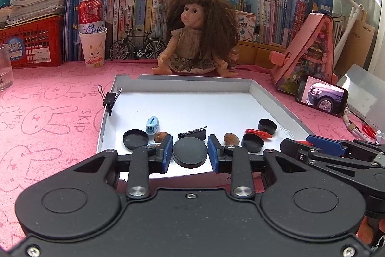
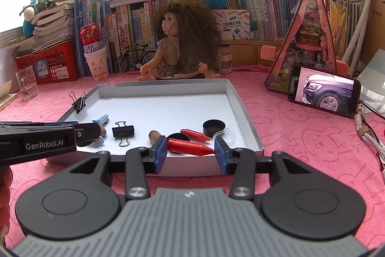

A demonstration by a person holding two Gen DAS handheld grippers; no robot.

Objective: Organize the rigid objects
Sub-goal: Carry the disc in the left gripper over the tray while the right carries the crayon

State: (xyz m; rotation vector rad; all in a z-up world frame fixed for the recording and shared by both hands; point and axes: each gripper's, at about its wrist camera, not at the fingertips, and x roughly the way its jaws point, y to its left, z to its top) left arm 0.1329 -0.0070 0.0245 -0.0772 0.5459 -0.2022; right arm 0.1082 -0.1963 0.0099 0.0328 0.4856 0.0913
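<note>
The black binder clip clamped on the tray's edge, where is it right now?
The black binder clip grips the left wall of the white tray, toward the far corner, handles up; in the right wrist view it sits far left.

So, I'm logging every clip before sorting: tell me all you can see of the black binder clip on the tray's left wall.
The black binder clip is a small folded black body, metal by its look, with two wire handles standing upright and splayed. Its mouth is shut over the left wall of the white tray, towards the far corner, one handle outside and one inside. Only the wall touches it; both grippers are well away.
</note>
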